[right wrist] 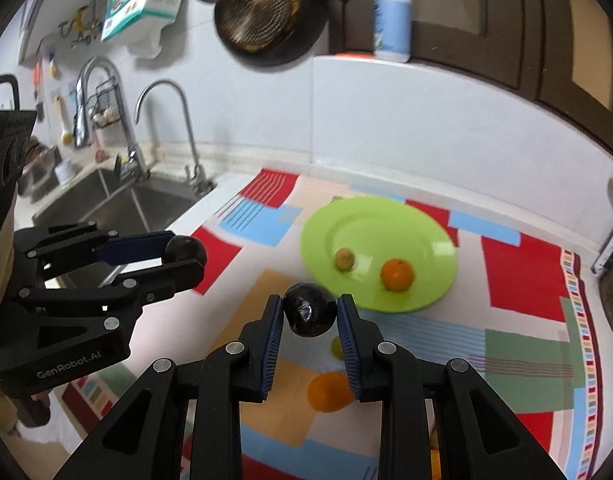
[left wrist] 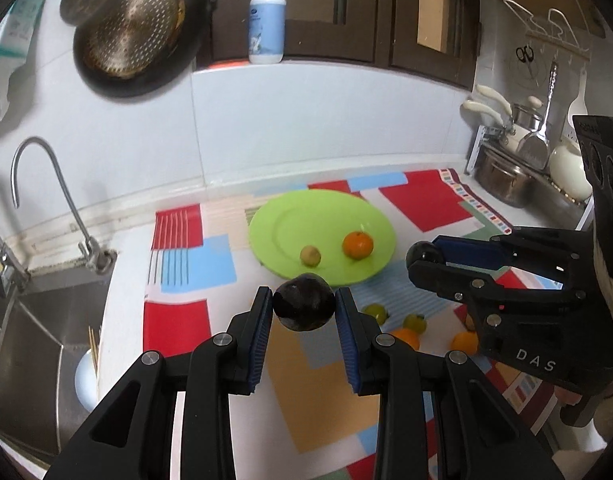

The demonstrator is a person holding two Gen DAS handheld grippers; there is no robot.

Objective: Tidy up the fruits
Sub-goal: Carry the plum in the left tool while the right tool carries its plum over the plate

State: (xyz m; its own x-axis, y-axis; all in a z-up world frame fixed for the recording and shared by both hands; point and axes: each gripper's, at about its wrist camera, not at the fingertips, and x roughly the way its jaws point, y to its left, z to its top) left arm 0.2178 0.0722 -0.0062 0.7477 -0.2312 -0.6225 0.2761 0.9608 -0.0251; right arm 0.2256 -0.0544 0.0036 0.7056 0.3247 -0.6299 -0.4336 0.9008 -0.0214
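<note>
Scene evenly lit by soft daylight. Glare seen on green plate (right wrist: 438,248). Right wrist view smeared by motion blur; left wrist view sharper. Edges bent by fisheye, corners blackened.

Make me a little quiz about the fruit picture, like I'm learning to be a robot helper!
1. True or false: the green plate has no fruit on it.
2. What does the left gripper hold between its fingers?
A. an orange
B. a dark round fruit
C. a soap bottle
3. Fill in: the right gripper is shut on a dark ____.

Key:
1. False. An orange and a small yellow-green fruit sit on the plate.
2. B. It grips a dark round fruit.
3. Fruit. It clamps a second dark fruit, while more fruit lies on the mat.
</note>
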